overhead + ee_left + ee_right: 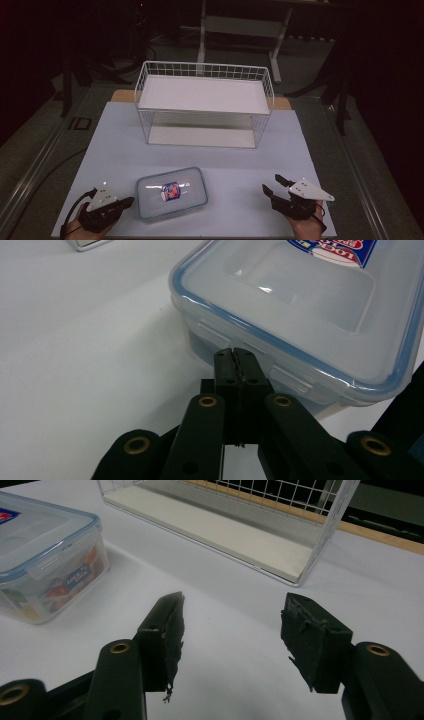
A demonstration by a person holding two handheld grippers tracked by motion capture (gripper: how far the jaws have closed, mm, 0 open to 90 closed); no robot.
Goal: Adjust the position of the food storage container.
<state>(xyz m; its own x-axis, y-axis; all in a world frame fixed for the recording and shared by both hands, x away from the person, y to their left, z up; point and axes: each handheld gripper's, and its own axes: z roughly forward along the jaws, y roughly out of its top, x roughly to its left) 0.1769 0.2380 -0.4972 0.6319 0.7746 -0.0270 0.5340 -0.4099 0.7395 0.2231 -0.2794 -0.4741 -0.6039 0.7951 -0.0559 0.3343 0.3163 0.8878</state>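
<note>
A clear plastic food container (172,192) with a blue-rimmed lid and a printed label lies at the near middle of the white table. My left gripper (131,201) is just left of it, pointing at its side. In the left gripper view the jaws (234,352) are pressed together with nothing between them, their tips right at a lid latch on the container (300,315). My right gripper (271,183) rests at the near right, apart from the container. Its jaws (232,605) stand open over bare table, with the container (45,555) off to the left.
A white wire rack (205,102) with two white shelves stands at the back middle of the table; its lower shelf (225,530) shows ahead of the right gripper. The table (115,145) ends in dark floor on both sides. Table legs stand behind.
</note>
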